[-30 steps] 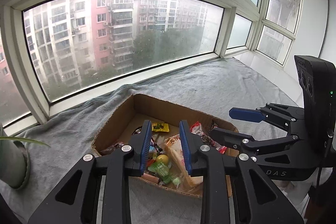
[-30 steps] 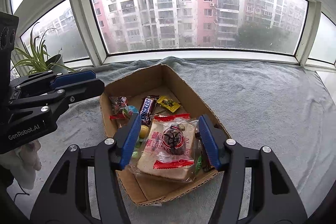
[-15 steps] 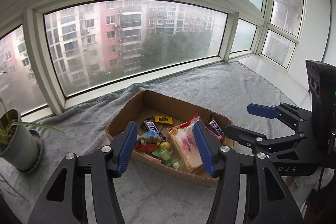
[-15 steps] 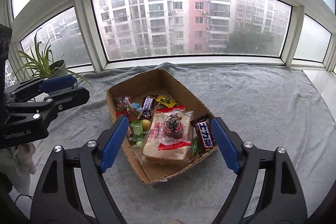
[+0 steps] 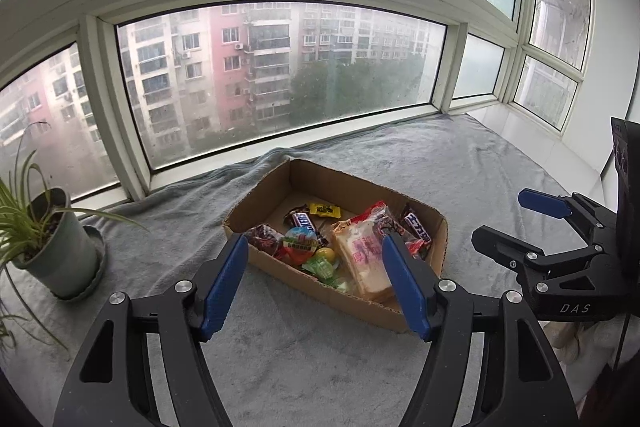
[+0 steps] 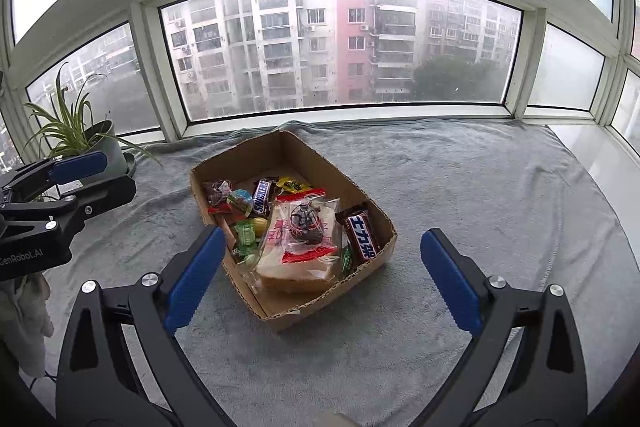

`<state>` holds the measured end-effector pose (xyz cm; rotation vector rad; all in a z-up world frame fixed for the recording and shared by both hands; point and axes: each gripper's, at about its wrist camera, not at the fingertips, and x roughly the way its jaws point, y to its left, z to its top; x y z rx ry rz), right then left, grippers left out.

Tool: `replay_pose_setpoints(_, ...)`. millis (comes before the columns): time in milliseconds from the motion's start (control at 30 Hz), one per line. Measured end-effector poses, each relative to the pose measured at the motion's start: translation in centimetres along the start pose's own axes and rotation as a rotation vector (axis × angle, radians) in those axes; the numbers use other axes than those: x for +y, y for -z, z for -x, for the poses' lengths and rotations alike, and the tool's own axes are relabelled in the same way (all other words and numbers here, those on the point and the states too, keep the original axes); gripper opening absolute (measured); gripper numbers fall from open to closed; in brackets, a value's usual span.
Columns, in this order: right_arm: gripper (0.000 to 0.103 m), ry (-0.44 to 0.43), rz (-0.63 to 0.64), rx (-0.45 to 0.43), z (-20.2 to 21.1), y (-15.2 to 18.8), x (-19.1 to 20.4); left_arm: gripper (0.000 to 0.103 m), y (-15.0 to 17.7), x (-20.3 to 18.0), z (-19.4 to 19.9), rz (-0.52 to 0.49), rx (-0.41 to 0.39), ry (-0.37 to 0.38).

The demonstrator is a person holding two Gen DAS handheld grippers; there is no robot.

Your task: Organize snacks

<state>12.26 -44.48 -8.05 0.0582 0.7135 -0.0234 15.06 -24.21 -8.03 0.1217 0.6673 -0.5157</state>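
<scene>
A grey blanket (image 6: 460, 195) covers the wide sill beneath the bay window (image 6: 340, 43), a potted spider plant (image 5: 52, 247) stands on its saucer at the left, and apartment blocks (image 6: 280, 39) rise outside.

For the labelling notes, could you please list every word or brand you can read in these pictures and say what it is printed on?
"SNICKERS": dark candy bar at the back of the cardboard box.
"GenRobot.AI": side of the left gripper, seen from the right wrist.
"DAS": side of the right gripper, seen from the left wrist.
Large white Chinese characters on the dark bar: not confidently readable.
Pink print on the bread bag: too blurred.
Yellow packet: too small.
</scene>
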Motion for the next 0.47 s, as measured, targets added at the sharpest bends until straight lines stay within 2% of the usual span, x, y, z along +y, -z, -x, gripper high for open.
replay_pose_setpoints(233,0.1,0.003,0.003,-0.001,0.09,0.11,0.24,0.069,-0.06,-0.07,0.44,0.0,-0.005,-0.023)
replay_pose_setpoints(467,0.1,0.005,0.005,0.0,0.14,0.08,0.23,0.069,0.02,0.01,0.83,0.013,-0.013,0.002)
